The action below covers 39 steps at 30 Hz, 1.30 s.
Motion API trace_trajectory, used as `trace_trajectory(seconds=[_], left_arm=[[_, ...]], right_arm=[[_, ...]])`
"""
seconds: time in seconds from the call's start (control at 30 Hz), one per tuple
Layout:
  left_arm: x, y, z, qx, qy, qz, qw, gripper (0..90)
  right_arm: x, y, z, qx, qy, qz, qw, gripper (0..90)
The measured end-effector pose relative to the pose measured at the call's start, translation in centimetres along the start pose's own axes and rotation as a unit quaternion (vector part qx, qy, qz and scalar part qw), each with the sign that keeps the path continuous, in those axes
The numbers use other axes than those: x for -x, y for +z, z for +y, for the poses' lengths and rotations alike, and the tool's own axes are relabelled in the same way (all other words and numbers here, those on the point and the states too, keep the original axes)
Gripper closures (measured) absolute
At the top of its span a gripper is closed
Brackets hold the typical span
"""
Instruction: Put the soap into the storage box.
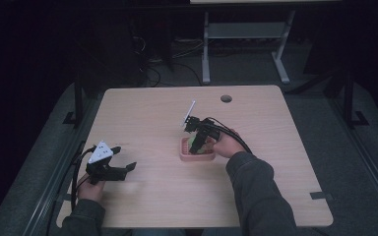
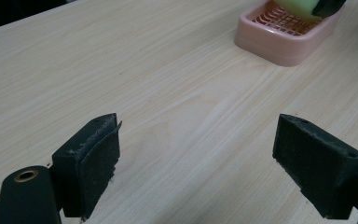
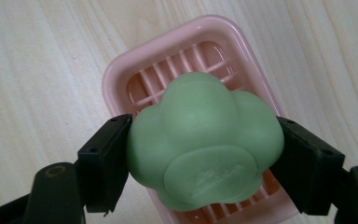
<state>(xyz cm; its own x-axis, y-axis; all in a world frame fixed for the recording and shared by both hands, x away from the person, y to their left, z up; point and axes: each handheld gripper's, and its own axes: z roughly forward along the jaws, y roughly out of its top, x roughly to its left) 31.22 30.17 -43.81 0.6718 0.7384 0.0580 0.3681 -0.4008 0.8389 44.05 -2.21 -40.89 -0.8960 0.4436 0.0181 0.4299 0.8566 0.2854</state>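
A pink slatted soap dish (image 1: 197, 156) (image 2: 284, 39) (image 3: 135, 70) sits near the middle of the wooden table. My right gripper (image 1: 196, 144) (image 3: 204, 154) points down over it, shut on a green flower-shaped soap (image 3: 203, 142) (image 1: 195, 142) (image 2: 298, 7) held just above the dish's grid. Both jaws press the soap's sides. My left gripper (image 1: 124, 160) (image 2: 198, 163) hovers low over bare table at the front left, open, with nothing between its pads (image 2: 98, 163).
A round cable hole (image 1: 226, 98) lies near the table's (image 1: 152, 113) far edge. Beyond the table are a metal desk frame (image 1: 205, 49) and cables on a dark floor. Bare wood surrounds the dish on all sides.
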Motion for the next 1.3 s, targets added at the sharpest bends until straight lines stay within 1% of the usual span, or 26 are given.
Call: trace_trajectory(seconds=[0.13, 0.2, 0.37, 1.03, 1.13, 1.23, 1.3], left_arm=[[-0.04, -0.05, 0.00, 0.001, -0.001, 0.001, 1.0000, 14.4], [-0.01, -0.02, 0.00, 0.001, -0.001, 0.000, 1.0000, 14.4], [-0.02, -0.03, 0.01, 0.000, -0.001, 0.001, 1.0000, 14.4], [-0.03, -0.11, 0.01, 0.000, 0.000, 0.002, 1.0000, 14.4], [-0.01, -0.05, 0.01, 0.000, -0.001, 0.001, 1.0000, 14.4], [-0.04, -0.09, 0.02, -0.001, 0.000, 0.002, 1.0000, 14.4], [-0.07, -0.07, 0.01, 0.000, 0.000, 0.001, 1.0000, 14.4]], right_arm=[[0.07, 0.31, 0.08, -0.005, 0.004, -0.003, 1.0000, 24.9], [0.13, 0.31, 0.10, -0.002, 0.008, -0.006, 0.9999, 24.9], [0.19, 0.41, 0.15, -0.001, 0.013, -0.005, 0.9999, 24.8], [0.11, 0.62, 0.33, -0.001, 0.012, -0.021, 0.9997, 24.4], [-0.09, 0.61, 0.39, -0.001, 0.010, -0.030, 0.9995, 24.2], [-0.26, 0.59, 0.48, -0.003, 0.003, -0.039, 0.9992, 24.1], [-0.37, 0.61, 0.49, -0.002, 0.002, -0.035, 0.9994, 23.9]])
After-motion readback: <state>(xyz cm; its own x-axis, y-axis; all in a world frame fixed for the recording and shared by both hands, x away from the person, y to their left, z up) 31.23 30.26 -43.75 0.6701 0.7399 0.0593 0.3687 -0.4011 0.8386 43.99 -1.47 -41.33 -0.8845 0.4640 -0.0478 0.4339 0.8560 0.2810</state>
